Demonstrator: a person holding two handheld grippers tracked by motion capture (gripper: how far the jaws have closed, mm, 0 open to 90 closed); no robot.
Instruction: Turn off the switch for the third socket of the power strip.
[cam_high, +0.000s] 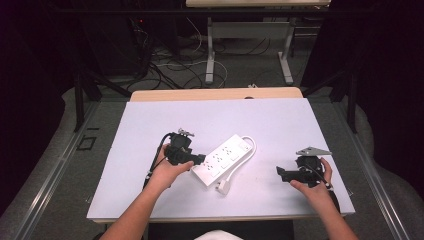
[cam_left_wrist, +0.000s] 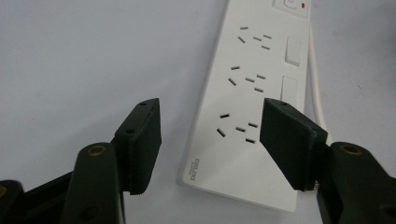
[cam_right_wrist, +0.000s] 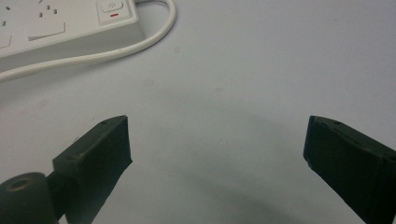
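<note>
At mid-frame of the high view, a white power strip (cam_high: 223, 156) lies slantwise on the table (cam_high: 150, 125), its plug (cam_high: 223, 187) below; the left gripper (cam_high: 200, 159) touches its lower-left end. Lower right, the right gripper (cam_high: 280, 172) rests apart.

Left gripper view: jaws part open, astride the strip's (cam_left_wrist: 247, 107) branded end, pads off it; switches are cut off at top.

Right gripper view: jaws wide, empty; strip (cam_right_wrist: 65, 28) upper left, cropped.
</note>
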